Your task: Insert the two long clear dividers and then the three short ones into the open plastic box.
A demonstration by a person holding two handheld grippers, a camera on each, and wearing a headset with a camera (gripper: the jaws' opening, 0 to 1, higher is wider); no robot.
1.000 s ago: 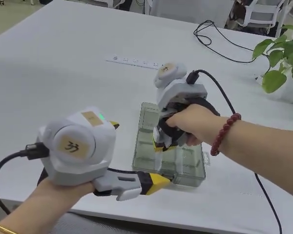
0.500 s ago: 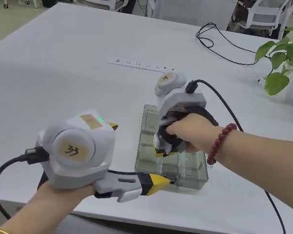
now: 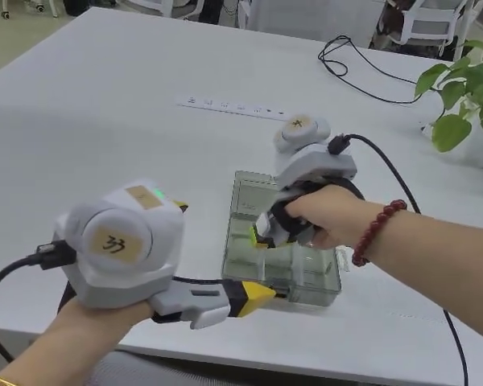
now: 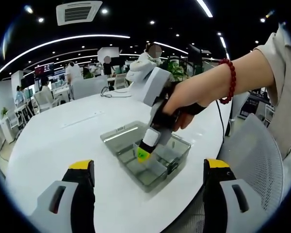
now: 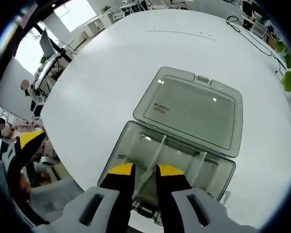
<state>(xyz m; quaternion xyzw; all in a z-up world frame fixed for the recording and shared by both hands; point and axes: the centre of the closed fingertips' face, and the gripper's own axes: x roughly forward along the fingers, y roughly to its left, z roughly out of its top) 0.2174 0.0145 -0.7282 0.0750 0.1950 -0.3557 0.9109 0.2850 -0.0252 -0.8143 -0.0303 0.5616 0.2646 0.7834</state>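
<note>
The clear plastic box (image 3: 314,277) lies open on the white table, its lid (image 5: 194,104) folded flat on the far side. My right gripper (image 3: 258,239) points down into the box tray (image 5: 211,177). Its yellow-tipped jaws (image 5: 145,171) are shut on a thin clear divider (image 5: 155,155) standing upright in the tray. A second clear divider (image 5: 198,162) stands to its right. My left gripper (image 3: 223,251) hovers near the table's front edge, left of the box. It (image 4: 148,165) is open wide and holds nothing, facing the box (image 4: 157,170) and the right gripper (image 4: 144,149).
A white power strip (image 3: 233,106) lies farther back on the table. A black cable (image 3: 362,68) loops at the back right, beside a green plant (image 3: 467,88). The right gripper's cable (image 3: 390,173) trails past the box. The table's front edge (image 3: 346,366) is close to the box.
The right gripper has shifted a little to the right over the box. The left gripper has stayed about where it was. The head camera has moved slightly.
</note>
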